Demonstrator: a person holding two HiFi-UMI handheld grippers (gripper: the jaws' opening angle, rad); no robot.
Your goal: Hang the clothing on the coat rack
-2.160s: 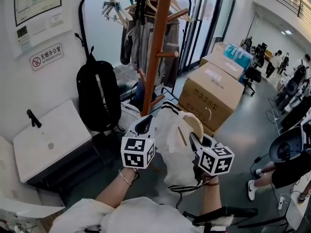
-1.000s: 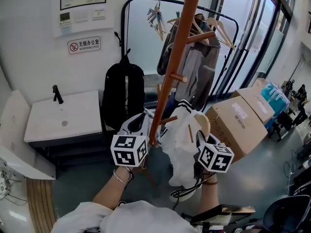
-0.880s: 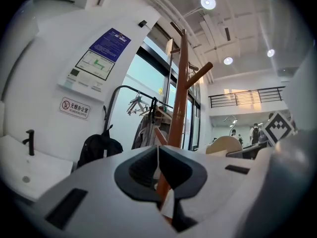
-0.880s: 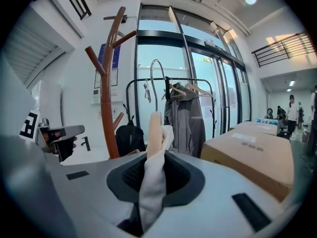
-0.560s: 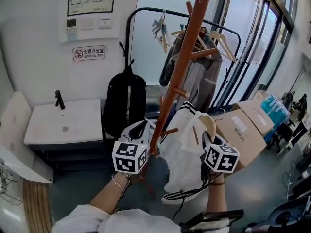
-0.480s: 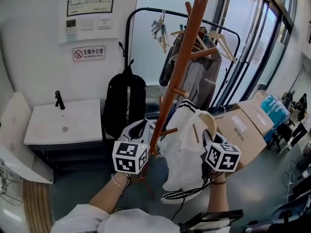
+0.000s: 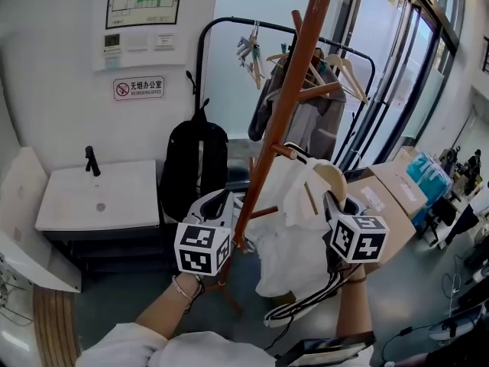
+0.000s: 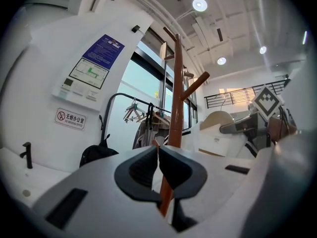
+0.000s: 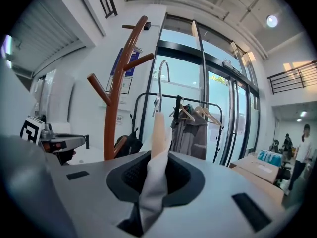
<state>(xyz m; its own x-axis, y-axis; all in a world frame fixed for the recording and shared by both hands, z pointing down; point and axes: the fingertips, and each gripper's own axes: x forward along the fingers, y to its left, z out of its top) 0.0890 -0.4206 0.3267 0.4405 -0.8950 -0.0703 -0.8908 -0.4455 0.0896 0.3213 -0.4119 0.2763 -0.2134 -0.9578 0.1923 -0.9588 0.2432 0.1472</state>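
Clothing point(image 7: 294, 239), a white garment on a wooden hanger point(image 7: 334, 176), hangs just right of the coat rack point(image 7: 284, 121), its collar close beside a low peg point(image 7: 281, 151). At the left, our left gripper point(image 7: 220, 202) sits low and near the rack's pole, jaws together with nothing between them. To the right, our right gripper point(image 7: 334, 205) is clamped on fabric and hanger together. We judge this to be the approach, with nothing hung yet. Next we must lift the hanger's hook point(image 9: 159, 81) over a peg, then release.
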